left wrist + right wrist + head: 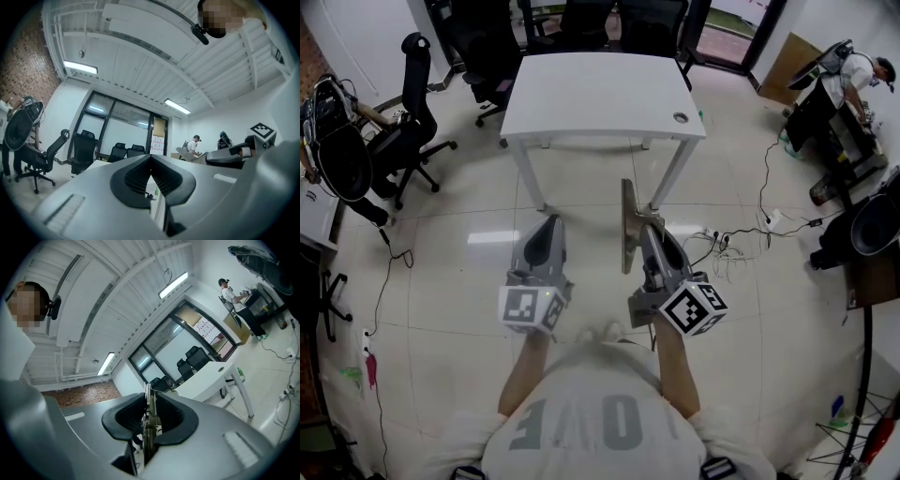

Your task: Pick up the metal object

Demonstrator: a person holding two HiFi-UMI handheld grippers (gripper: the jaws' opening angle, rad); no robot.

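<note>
My right gripper (pixel 643 231) is shut on the metal object (pixel 628 223), a thin flat plate held edge-on and upright over the tiled floor, in front of the white table (pixel 600 94). In the right gripper view the plate (pixel 148 401), with a small spring on its side, is clamped between the black pads (pixel 173 416) of the right gripper (pixel 149 411). My left gripper (pixel 546 227) is level with it on the left, shut with nothing in it. In the left gripper view the tips of the left gripper (pixel 151 159) meet.
Black office chairs (pixel 412 122) stand to the left of the table and behind it. Cables and a power strip (pixel 741 239) lie on the floor to the right. A person (pixel 853 80) works at equipment at the far right. The table top has a round cable hole (pixel 680 118).
</note>
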